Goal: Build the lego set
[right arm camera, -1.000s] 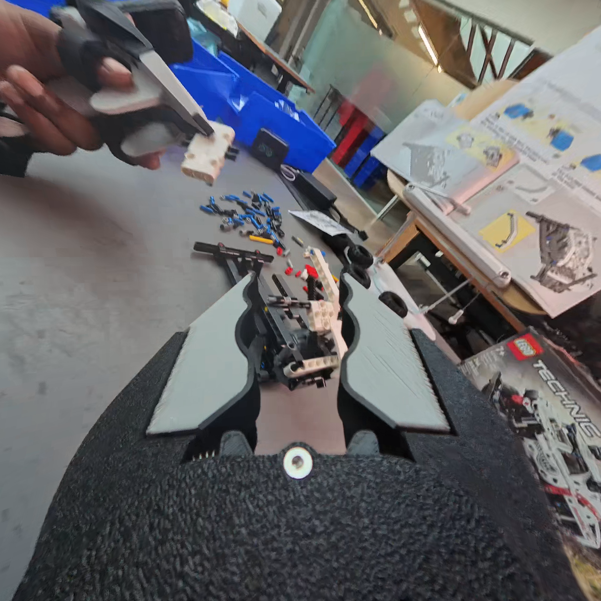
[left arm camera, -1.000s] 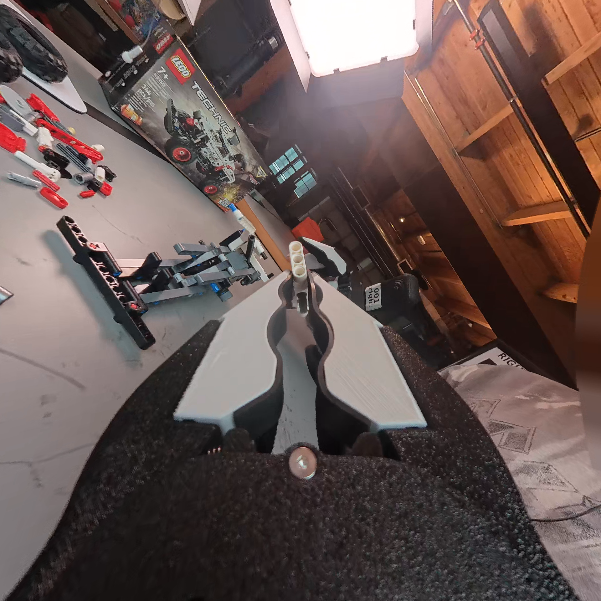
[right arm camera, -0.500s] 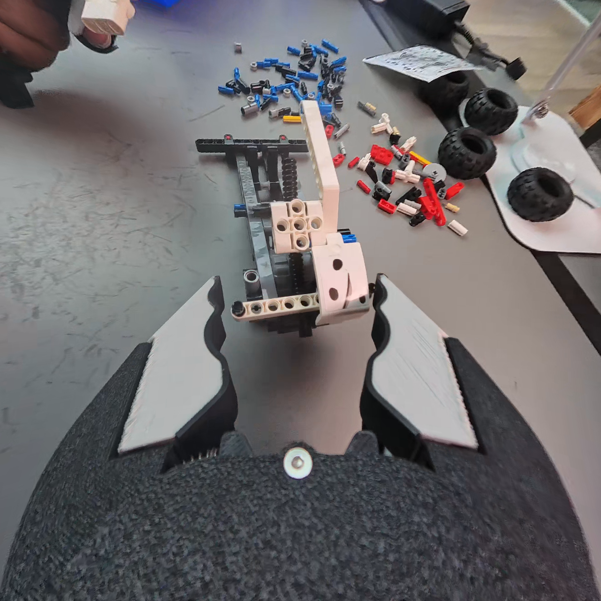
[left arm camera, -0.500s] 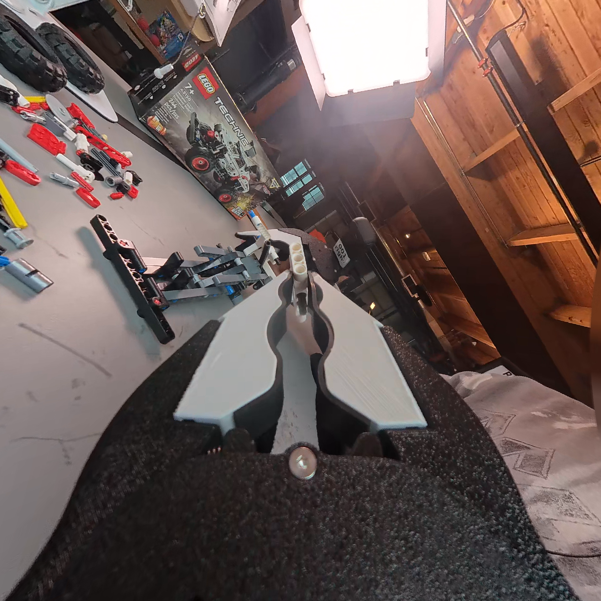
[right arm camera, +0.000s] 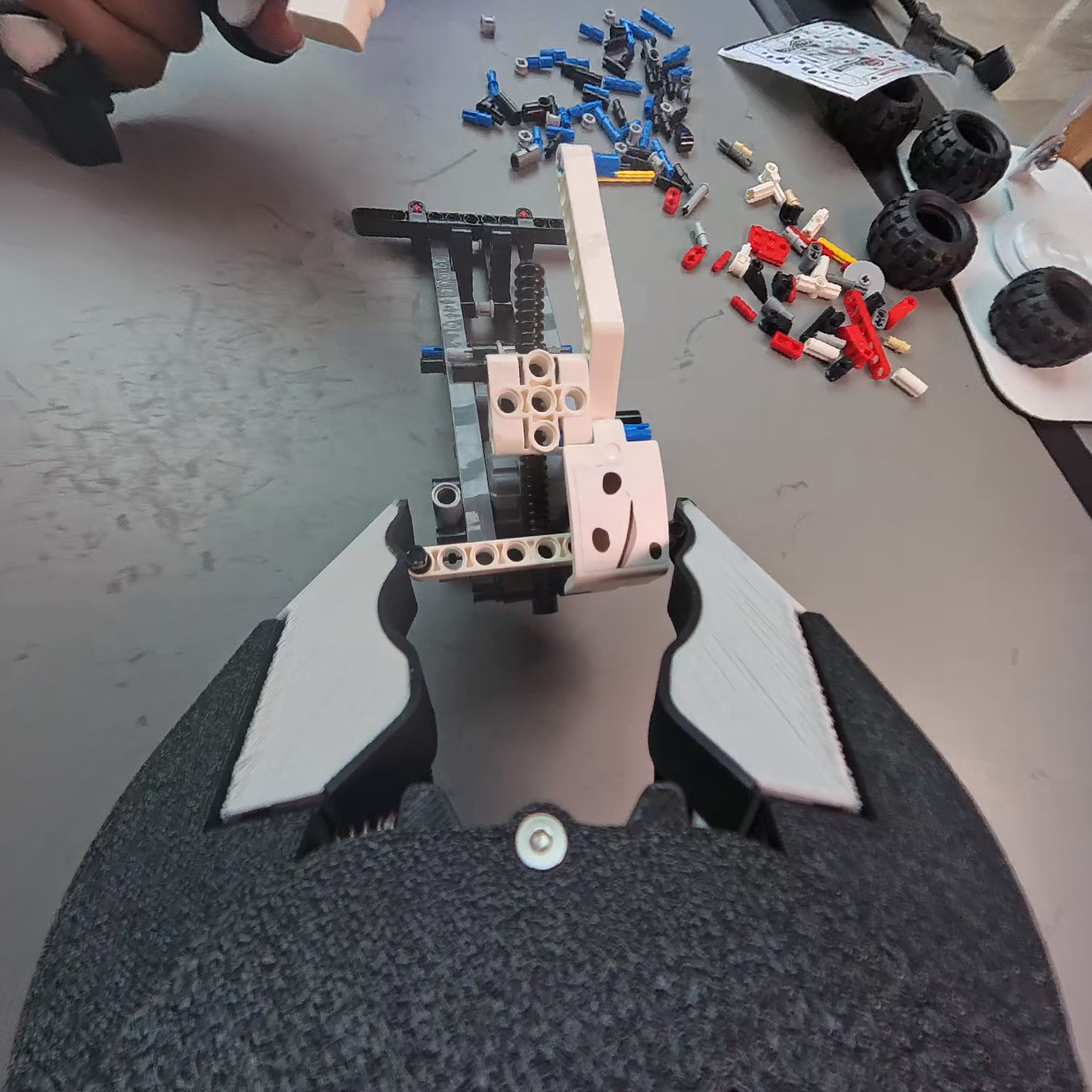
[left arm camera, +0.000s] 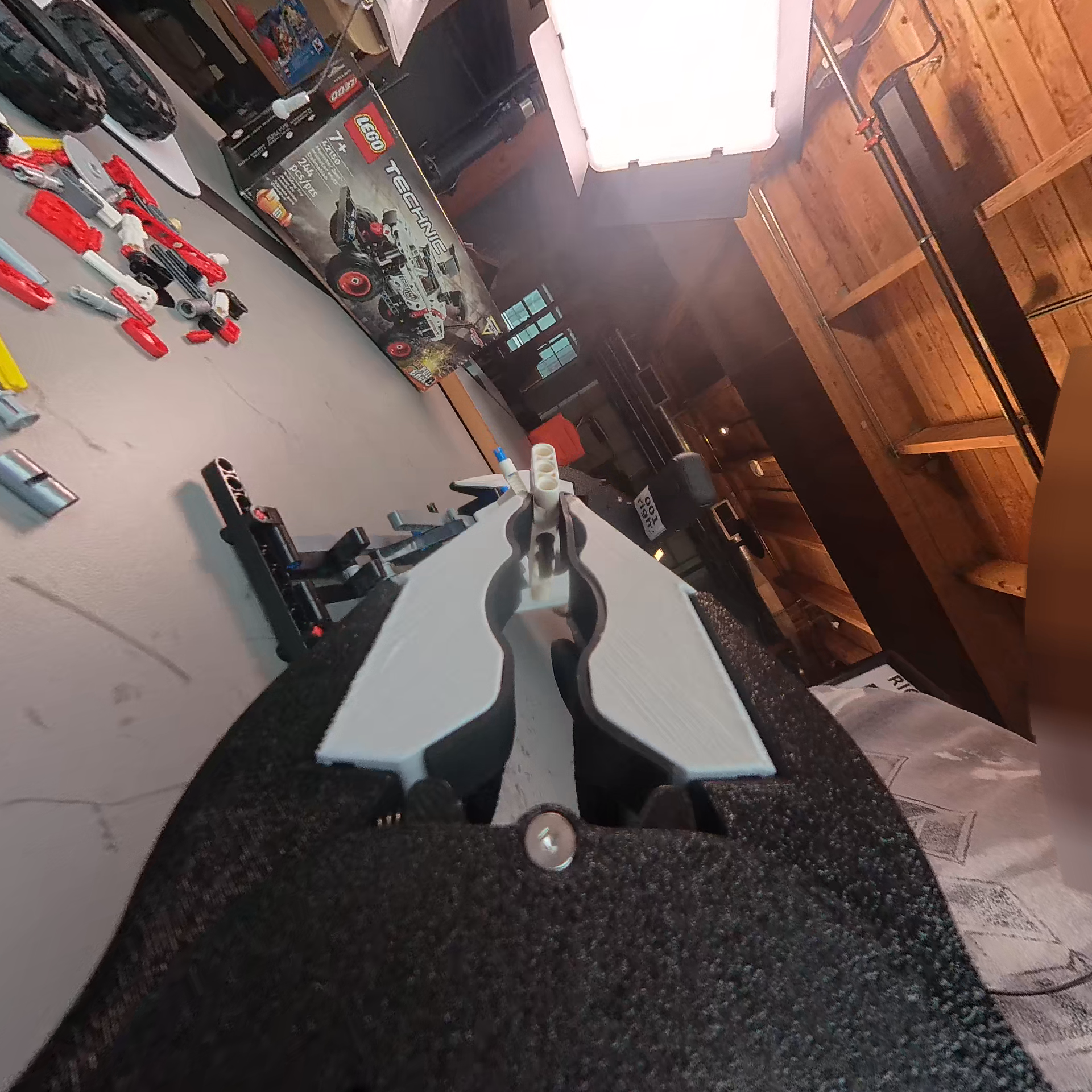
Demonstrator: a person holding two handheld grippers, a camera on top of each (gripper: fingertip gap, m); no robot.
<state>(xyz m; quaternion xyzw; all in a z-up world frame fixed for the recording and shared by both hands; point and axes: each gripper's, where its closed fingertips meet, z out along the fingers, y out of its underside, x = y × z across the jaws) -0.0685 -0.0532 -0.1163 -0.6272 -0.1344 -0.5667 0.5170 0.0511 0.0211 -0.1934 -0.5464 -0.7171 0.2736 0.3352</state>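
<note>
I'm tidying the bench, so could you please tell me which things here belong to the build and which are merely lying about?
In use:
- left hand-held gripper, shut on a white piece
- right hand-held gripper, open around the chassis
- loose bricks
- tyres

Lying about:
- set box
- lamp panel
- sheet of paper

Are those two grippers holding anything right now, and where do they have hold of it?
The left gripper pinches a small white piece by its lower end. The right gripper holds nothing, open around the chassis.

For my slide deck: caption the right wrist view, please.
Open right gripper straddles the near end of the partly built chassis on the grey table, loose parts beyond.
</note>
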